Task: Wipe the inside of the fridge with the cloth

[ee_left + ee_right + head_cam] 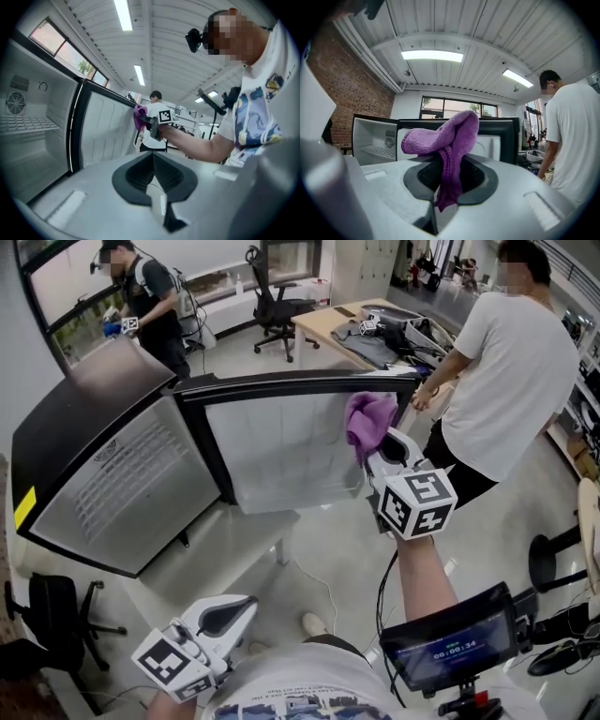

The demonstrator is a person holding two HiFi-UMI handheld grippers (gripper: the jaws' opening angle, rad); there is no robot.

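Observation:
The black fridge [89, 442] stands at the left of the head view, its white inside facing me. Its door [281, 451] is swung open toward the right. My right gripper [372, 457] is shut on a purple cloth [369, 424], held up in front of the door's inner panel, near its right end. In the right gripper view the cloth [446, 138] bunches above the jaws and hangs down between them, with the fridge's inside [375, 139] far off at the left. My left gripper [228, 613] is low by my body, shut and empty; the left gripper view shows its jaws pressed together.
A person in a white T-shirt [514, 371] stands close behind the door's right end. Another person in black [150, 301] is far back left. A cluttered desk [361, 329] and office chair [277, 304] stand behind. A black chair [52, 615] sits at lower left.

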